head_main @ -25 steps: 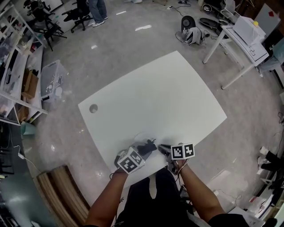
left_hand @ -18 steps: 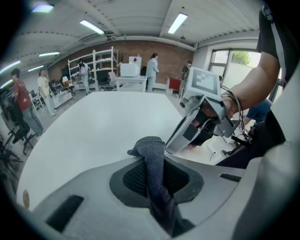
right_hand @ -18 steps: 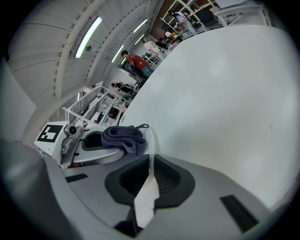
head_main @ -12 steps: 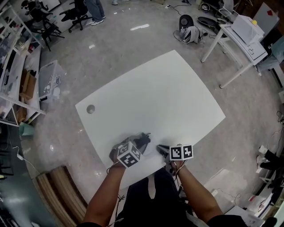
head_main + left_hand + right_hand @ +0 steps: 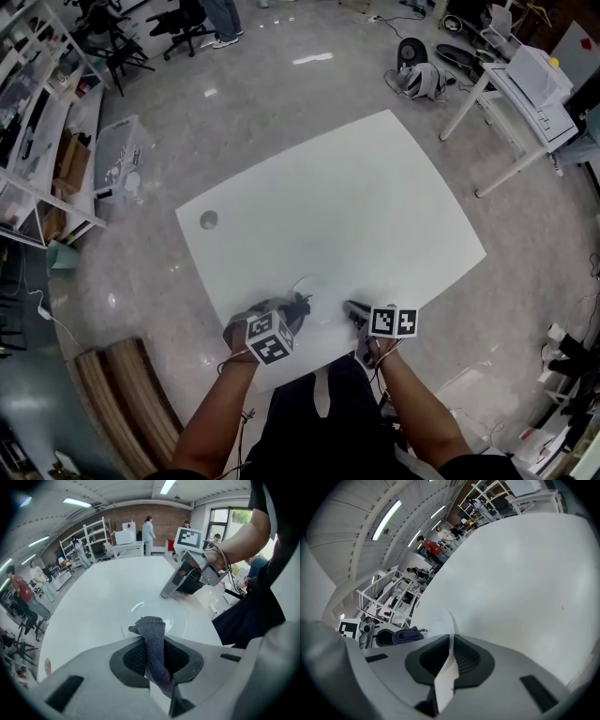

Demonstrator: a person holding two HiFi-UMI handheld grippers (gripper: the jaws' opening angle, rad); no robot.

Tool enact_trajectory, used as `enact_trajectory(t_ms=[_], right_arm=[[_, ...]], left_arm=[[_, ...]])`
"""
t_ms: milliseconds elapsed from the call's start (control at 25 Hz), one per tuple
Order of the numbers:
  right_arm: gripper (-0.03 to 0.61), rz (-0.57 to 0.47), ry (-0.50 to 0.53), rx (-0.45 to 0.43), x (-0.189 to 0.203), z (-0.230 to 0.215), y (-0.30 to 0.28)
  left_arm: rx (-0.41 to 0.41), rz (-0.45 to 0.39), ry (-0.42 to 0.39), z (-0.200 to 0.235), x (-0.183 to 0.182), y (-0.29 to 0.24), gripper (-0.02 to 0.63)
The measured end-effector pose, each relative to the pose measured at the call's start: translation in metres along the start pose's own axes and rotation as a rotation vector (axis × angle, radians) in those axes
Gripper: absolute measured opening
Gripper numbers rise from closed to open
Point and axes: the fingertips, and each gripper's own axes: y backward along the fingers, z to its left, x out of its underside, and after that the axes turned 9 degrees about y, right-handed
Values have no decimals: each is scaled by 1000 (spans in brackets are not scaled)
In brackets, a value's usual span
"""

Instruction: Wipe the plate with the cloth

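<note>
Room: big workshop w/ shiny grey floor (image 5: 281, 103) and shelves (image 5: 42, 122) at one side.
Table (image 5: 375, 206): white, w/ round corners. A person was at its near edge.
Plate (image 5: 317, 298): white, on the table close to that edge, betw. the two grippers.
Right gripper (image 5: 351, 307): pinched tight on the plate's rim, w/ the rim betw. its jaws.
Left gripper (image 5: 298, 302): squeezed the cloth, tip over the plate's left part.
Cloth (image 5: 153, 637): dark grey, bunched up. It stuck out past the jaws, over the plate. Couldn't tell if it touched.
</note>
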Motion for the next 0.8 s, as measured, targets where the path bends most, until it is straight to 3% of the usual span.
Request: enact_trajectory(t_ms=[200,400,800], right_arm=[[26,-10,-4,12,-1,6,-5],[25,-18,-2,18,-2,10,-8],[25,2,3,6,2,16,-14]], left_arm=[[55,-9,-15,-33,0,-2,54],[106,-32,-53,-58,-23,-15,54],[69,-58,-58,-10,-55,-25,54]])
